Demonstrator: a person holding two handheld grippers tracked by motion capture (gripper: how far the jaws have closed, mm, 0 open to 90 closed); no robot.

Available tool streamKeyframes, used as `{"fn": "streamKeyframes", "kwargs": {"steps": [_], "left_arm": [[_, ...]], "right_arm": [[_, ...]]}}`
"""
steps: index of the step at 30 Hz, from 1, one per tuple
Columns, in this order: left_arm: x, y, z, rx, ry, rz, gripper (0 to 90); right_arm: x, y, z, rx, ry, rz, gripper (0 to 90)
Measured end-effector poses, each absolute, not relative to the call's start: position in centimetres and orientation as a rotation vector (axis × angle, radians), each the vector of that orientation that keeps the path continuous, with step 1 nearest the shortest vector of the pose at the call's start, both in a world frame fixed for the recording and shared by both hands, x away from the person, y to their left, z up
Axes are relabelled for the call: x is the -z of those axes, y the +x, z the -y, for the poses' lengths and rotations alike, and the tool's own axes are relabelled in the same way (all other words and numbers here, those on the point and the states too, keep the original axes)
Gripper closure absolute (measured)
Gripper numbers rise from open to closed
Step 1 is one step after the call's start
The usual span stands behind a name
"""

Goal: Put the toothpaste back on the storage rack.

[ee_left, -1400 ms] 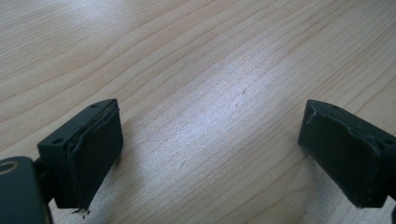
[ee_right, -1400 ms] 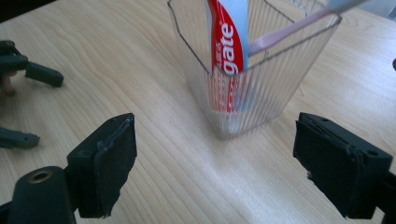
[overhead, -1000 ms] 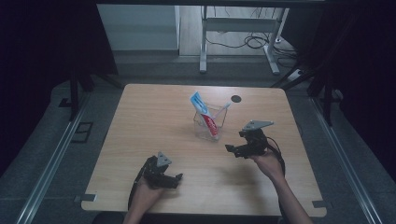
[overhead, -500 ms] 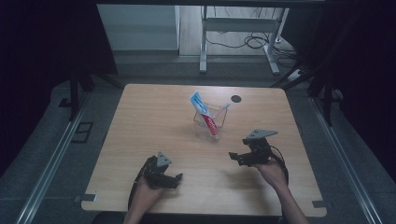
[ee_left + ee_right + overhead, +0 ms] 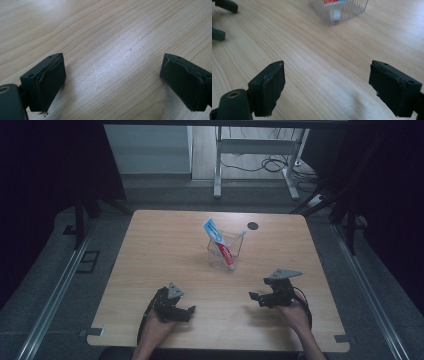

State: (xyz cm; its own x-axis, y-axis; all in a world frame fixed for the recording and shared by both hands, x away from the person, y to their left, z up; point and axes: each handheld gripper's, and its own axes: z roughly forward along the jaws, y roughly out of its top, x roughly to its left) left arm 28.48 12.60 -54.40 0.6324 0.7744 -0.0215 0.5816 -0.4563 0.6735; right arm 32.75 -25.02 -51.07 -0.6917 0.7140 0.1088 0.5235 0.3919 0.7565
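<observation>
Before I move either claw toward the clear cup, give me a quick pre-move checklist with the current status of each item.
1. Left claw open and empty: ok; its jaws stand wide over bare wood.
2. Right claw open and empty: ok; jaws wide apart, nothing between them.
3. Cup upright on the table: ok.
4. Tube inside the cup: ok; it leans, its top above the rim.
5. Path from the right claw to the cup: ok; bare wood lies between them.
6. Black disc out of the way: ok; it lies beyond the cup, apart from it.
</observation>
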Motion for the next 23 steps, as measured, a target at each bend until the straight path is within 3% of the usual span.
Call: {"fn": "streamKeyframes", "kwargs": {"steps": [23], "left_arm": [[54.4, 28.5, -12.6, -0.382, 2.197, -1.051, 6.6]], "right_arm": [[54.3, 30.7, 24.7, -1.052, 1.024, -2.434, 13.0]]}}
